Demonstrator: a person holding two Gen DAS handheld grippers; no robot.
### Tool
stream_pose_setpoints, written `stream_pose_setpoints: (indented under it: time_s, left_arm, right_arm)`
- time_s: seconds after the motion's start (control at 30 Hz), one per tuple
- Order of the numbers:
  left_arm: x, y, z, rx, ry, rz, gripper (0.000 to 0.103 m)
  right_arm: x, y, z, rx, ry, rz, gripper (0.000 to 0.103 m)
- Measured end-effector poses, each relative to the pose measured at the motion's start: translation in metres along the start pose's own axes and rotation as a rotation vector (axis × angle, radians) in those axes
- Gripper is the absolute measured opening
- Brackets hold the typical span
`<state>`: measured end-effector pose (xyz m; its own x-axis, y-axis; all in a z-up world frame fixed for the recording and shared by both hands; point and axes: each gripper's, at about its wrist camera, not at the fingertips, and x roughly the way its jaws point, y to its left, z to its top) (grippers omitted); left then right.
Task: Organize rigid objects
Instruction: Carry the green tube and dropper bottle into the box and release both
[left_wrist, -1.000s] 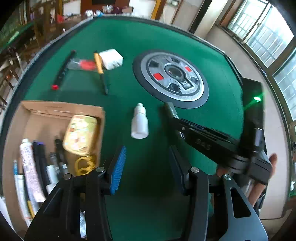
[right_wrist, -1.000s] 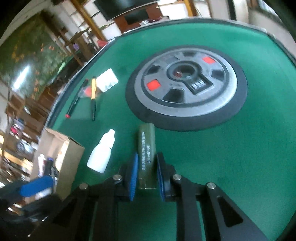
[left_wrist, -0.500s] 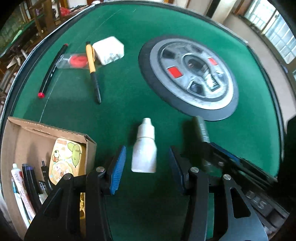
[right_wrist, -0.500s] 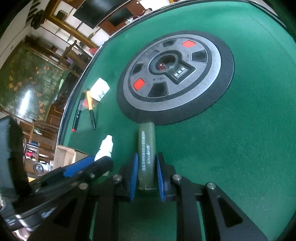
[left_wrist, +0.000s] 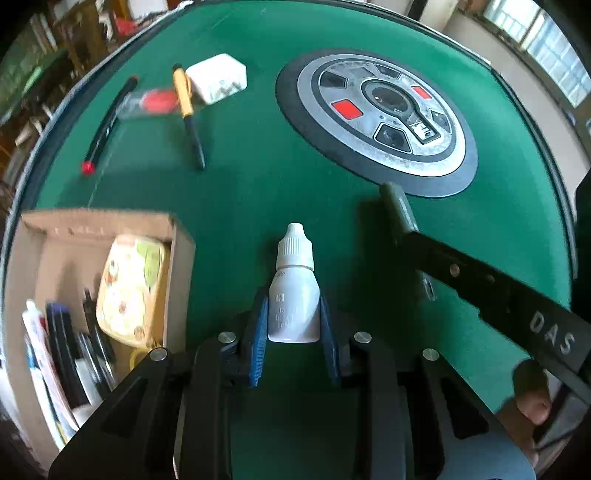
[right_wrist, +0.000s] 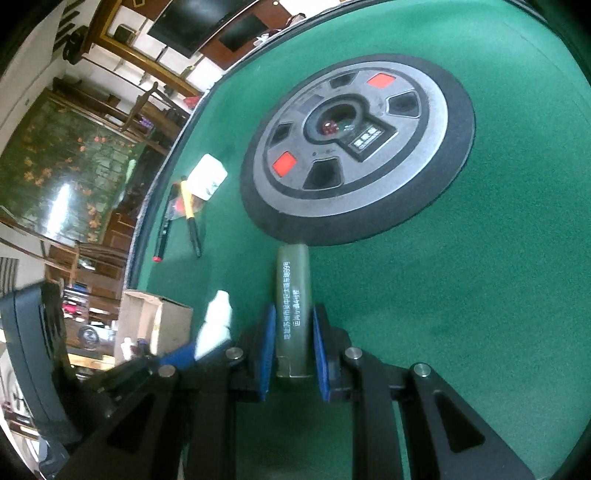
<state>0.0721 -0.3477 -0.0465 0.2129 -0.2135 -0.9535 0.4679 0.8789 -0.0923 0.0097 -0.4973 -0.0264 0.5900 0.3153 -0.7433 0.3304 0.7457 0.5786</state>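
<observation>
A white dropper bottle (left_wrist: 294, 284) lies on the green felt with its cap pointing away from me. My left gripper (left_wrist: 293, 297) is down around its body; its jaws are closing, and the blue pads (left_wrist: 260, 325) touch both sides. My right gripper (right_wrist: 294, 314) is shut on an olive-green tube (right_wrist: 293, 280) with white print, whose far end rests at the rim of the round centre console (right_wrist: 354, 147). In the left wrist view that tube (left_wrist: 397, 206) lies right of the bottle. A cardboard box (left_wrist: 177, 236) stands at the left.
The box holds pens, a tube and a yellow tin (left_wrist: 129, 288). At the far left lie a yellow-black pen (left_wrist: 188, 114), a white charger (left_wrist: 218, 77), a red item in a clear packet (left_wrist: 155, 101) and a black pen (left_wrist: 107, 122). A person's fingers (left_wrist: 532, 398) show at the lower right.
My left gripper came down and forward onto the white bottle and its jaws narrowed around it. The right gripper rolled a little and kept its hold on the green tube.
</observation>
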Motion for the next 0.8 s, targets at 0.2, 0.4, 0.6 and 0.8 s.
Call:
stream_pose_setpoints:
  time_s: [0.2,0.4,0.6,0.8]
  left_arm:
    - [-0.029,0.008,-0.028,-0.039,-0.056,-0.058,0.025]
    - [-0.076,0.02,-0.076,-0.086,-0.114,-0.184,0.025]
    - [-0.122,0.054,-0.109,-0.15,-0.2,-0.204,0.025]
    - [-0.153,0.121,-0.144,-0.261,-0.259,-0.173,0.025]
  right_arm:
    - [-0.006,0.009,-0.001,-0.038,-0.03,0.041,0.019]
    - [-0.006,0.022,-0.002,-0.09,-0.05,0.1,0.019]
    - [-0.005,0.037,-0.015,-0.199,-0.084,0.127,0.018]
    - [-0.02,0.069,-0.056,-0.226,-0.071,0.219,0.019]
